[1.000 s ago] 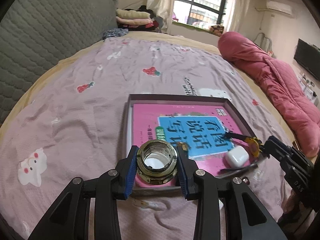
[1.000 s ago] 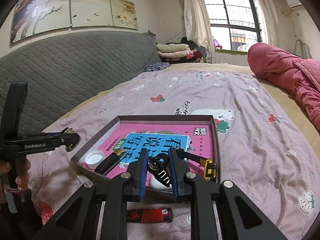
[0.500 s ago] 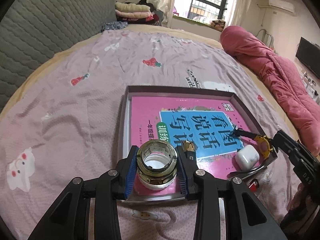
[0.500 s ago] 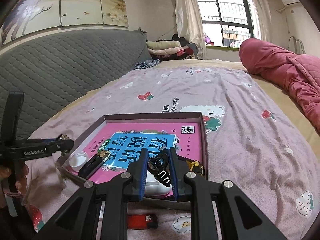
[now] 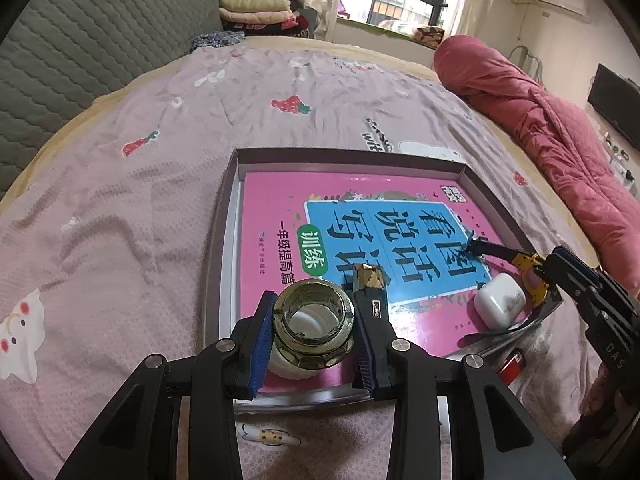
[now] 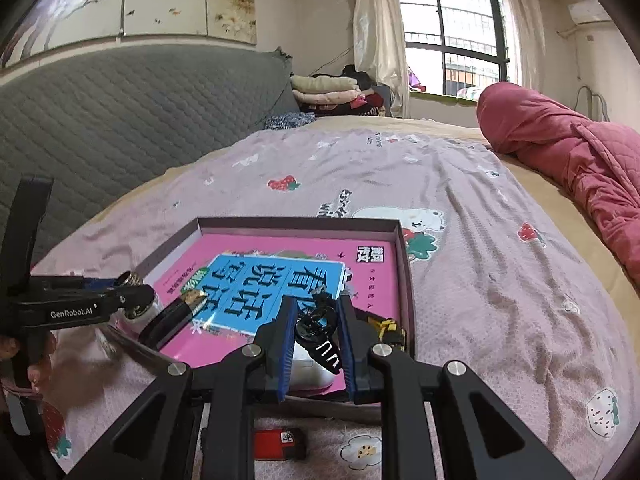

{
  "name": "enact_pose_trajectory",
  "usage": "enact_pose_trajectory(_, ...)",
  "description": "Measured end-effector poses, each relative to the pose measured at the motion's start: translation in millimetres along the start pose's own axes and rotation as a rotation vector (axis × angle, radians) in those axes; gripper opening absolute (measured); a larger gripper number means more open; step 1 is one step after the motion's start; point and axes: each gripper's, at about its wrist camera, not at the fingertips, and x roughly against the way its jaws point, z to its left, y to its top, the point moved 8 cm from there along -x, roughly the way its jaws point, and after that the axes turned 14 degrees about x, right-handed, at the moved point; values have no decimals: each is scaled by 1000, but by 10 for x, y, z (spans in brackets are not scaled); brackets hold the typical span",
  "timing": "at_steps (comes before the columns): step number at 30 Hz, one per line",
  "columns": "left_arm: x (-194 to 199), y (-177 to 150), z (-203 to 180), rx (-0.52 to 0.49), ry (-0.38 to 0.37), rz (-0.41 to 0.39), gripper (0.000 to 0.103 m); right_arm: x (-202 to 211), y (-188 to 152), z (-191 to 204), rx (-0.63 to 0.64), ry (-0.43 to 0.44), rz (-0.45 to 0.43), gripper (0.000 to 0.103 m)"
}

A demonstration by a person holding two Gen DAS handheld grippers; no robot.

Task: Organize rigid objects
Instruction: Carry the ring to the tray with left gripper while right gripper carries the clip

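Observation:
My left gripper [image 5: 312,330] is shut on a small jar with a gold-rimmed top and white base [image 5: 313,330], held over the near left corner of a shallow dark tray [image 5: 222,216] that holds a pink book [image 5: 280,204]. A black pen with a gold cap [image 5: 370,294], a white earbud case [image 5: 500,304] and a yellow-black tool [image 5: 530,270] lie in the tray. My right gripper [image 6: 316,338] is shut on a black key-fob bundle [image 6: 320,332] above the earbud case [image 6: 310,368]. The left gripper [image 6: 132,294] with the jar shows at left in the right wrist view.
The tray [image 6: 404,264] sits on a bed with a pink printed sheet [image 5: 120,200]. A red lighter [image 6: 280,442] lies on the sheet in front of the tray. A rolled pink quilt [image 6: 560,144] lies at right, a grey headboard [image 6: 120,112] at left.
My left gripper with the jar has come lower and closer over the tray's near left corner. My right gripper has stayed shut on the key bundle, shifting slightly nearer the tray.

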Motion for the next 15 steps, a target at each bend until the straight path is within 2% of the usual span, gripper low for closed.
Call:
enact_pose_trajectory(9, -45, -35, 23, 0, 5, 2, 38, -118, -139, -41, -27, -4, 55, 21)
enact_pose_trajectory(15, -56, -43, 23, -11, 5, -1, 37, -120, -157, -55, -28, -10, 57, 21)
